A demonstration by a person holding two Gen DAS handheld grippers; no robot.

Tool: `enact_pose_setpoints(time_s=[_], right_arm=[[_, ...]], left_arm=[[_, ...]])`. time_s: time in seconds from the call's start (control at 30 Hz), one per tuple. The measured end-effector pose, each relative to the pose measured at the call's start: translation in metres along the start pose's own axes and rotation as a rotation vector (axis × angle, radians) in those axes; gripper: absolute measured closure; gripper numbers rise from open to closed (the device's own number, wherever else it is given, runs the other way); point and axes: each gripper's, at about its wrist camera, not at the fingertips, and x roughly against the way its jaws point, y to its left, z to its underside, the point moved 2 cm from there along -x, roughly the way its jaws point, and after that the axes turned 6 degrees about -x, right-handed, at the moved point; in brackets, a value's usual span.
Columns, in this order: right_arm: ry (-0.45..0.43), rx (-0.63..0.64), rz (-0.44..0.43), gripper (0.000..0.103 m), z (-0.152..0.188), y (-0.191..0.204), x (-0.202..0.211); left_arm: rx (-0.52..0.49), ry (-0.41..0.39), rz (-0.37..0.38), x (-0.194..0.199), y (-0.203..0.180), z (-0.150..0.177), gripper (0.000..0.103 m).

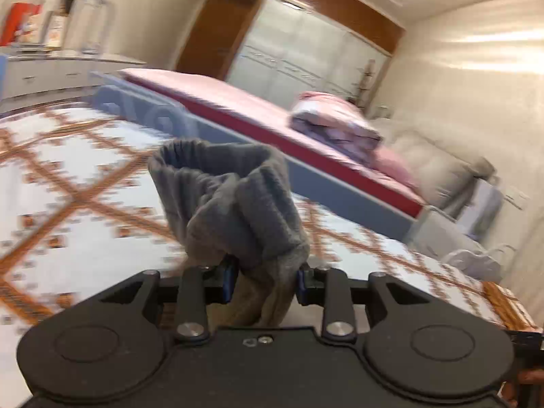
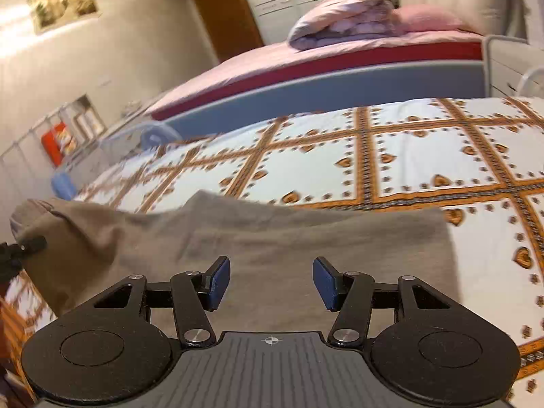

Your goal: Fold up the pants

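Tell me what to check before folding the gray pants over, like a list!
1. Left gripper pinching the gray pants: ok.
2. Right gripper holding cloth: not ok, jaws open, nothing between the pads.
3. Rest of the pants lying flat on the patterned bedspread: ok.
4. Bedspread beyond the pants free of other things: ok.
5. Both pant legs lined up: cannot tell.

left gripper [image 1: 265, 282], clamping grey pants [image 1: 234, 200]
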Motion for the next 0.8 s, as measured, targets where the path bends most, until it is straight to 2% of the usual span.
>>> enact_pose_setpoints(time_s=[0.07,0.23,0.3,0.37,0.43,0.5,0.63,0.8], right_arm=[[-0.016,-0.019,0.017,0.048,-0.005,-0.012,0.011],[-0.065,-0.097,0.056,0.048,-0.016,-0.051,0.047],[-0.087,-0.148,0.072,0.048,-0.019,-0.070,0.063],[-0.097,-0.196,0.079,0.048,-0.021,-0.086,0.075],[-0.093,-0.251,0.071,0.048,-0.022,-0.100,0.082],[-0.085,-0.293,0.052,0.042,-0.022,-0.107,0.085],[-0.072,-0.304,0.013,0.041,-0.020,-0.103,0.083],[-0.016,-0.313,-0.047,0.041,-0.012,-0.087,0.068]], left_arm=[[-0.038,0.004,0.038,-0.012,-0.029,0.000,0.080],[-0.182,0.061,0.199,-0.043,-0.124,0.021,0.080],[-0.244,0.129,0.297,-0.058,-0.166,0.039,0.077],[-0.308,0.212,0.352,-0.073,-0.203,0.060,0.071],[-0.358,0.242,0.354,-0.084,-0.222,0.078,0.062],[-0.320,0.246,0.325,-0.089,-0.222,0.082,0.061],[-0.210,0.199,0.280,-0.086,-0.195,0.071,0.061],[-0.160,0.198,0.146,-0.082,-0.161,0.056,0.061]])
